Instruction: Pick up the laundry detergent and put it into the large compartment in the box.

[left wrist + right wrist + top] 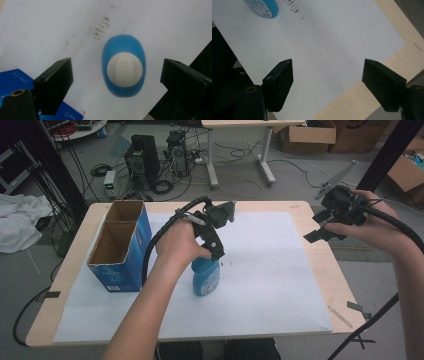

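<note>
Hovering right above the blue bottle [123, 65], your left gripper [116, 82] has its jaws spread wide, the bottle's white cap [124, 70] between them untouched. Your right gripper [328, 85] hangs released too, the bottle well off beyond its left jaw.

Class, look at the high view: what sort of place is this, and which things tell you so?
Probably a lab or workshop: computer towers and loose cables lie on the floor, and cardboard boxes are stacked behind a work table.
</note>
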### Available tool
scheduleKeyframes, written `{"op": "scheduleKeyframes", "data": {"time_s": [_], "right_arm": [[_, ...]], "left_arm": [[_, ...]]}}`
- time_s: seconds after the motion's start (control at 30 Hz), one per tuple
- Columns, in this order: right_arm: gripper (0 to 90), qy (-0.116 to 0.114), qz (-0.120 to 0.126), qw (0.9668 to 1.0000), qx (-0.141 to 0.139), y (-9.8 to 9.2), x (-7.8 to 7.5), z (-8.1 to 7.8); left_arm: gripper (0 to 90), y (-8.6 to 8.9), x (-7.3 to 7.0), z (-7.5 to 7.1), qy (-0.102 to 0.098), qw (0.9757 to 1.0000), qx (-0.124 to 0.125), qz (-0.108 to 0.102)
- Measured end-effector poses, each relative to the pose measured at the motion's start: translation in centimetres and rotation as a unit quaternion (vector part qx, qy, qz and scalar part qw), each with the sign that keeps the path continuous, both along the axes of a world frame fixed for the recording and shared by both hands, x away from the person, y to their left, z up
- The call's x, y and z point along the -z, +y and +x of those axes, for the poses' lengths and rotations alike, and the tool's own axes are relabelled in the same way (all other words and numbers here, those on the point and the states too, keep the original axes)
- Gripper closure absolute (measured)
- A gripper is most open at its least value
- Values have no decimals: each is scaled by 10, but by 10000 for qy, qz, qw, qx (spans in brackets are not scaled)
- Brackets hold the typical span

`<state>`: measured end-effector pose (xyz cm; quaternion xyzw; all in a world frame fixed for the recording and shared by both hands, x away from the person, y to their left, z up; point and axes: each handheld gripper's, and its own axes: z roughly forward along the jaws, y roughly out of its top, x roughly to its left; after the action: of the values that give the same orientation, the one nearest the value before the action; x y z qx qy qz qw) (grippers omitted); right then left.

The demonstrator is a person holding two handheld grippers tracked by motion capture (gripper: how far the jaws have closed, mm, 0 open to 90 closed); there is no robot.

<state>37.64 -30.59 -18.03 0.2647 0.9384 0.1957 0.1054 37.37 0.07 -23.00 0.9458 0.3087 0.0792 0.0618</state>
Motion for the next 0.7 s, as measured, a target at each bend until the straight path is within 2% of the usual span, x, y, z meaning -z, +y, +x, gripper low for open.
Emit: {"op": "scheduleKeyframes", "data": {"time_s": [0.7], "right_arm": [[253, -6, -36, 10000, -32, 3, 2, 2]], "left_arm": [[97, -3, 29, -1, 92, 9999, -120, -13]]}}
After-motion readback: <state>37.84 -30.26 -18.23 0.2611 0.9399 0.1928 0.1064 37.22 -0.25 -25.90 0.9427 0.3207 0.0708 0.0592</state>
